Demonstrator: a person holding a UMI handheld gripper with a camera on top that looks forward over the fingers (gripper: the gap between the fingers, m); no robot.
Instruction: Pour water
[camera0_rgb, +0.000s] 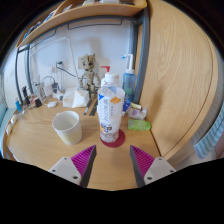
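The water bottle (111, 107) is seen upright on a red coaster (113, 138) at mid-table, just ahead of the gripper (111, 158), whose 2 fingers are held apart and empty. The cup (68, 126) is placed to the bottle's left, near the table's (40, 145) front edge, so the bottle is judged the nearer target, approached straight ahead.

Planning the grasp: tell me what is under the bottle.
The bottle stands on a round red coaster on the desk. The coaster's middle is covered. The gripper is open.

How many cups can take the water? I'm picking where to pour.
1. The cup stands on the desk, left of the bottle, beyond the open tongs. Clutter behind may hide others.
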